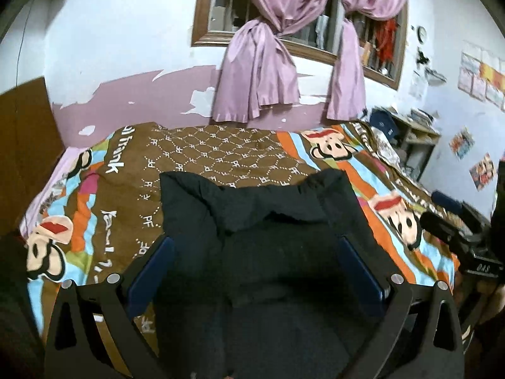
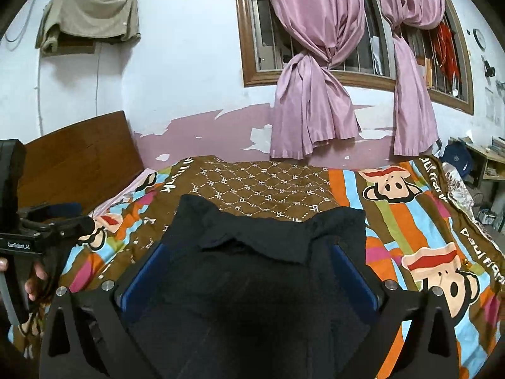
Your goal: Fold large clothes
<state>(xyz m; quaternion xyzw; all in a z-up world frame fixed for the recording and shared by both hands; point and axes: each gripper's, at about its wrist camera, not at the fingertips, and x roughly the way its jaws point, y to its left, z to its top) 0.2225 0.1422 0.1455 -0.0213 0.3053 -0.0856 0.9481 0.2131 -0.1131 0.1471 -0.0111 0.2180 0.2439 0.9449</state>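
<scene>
Lying flat on the cartoon bedspread [image 2: 410,208], the black shirt [image 2: 258,252] sits under both claws, left gripper [image 1: 257,259] and right gripper [image 2: 249,268] spread wide, holding nothing.

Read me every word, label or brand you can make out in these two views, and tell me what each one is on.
"GenRobot.AI": on the left gripper, in the right wrist view.
"PF": repeated on the brown panel of the bedspread.
"frank": white lettering on the bedspread's brown band.
Wall posters and lettering on the right gripper: too blurred.
</scene>
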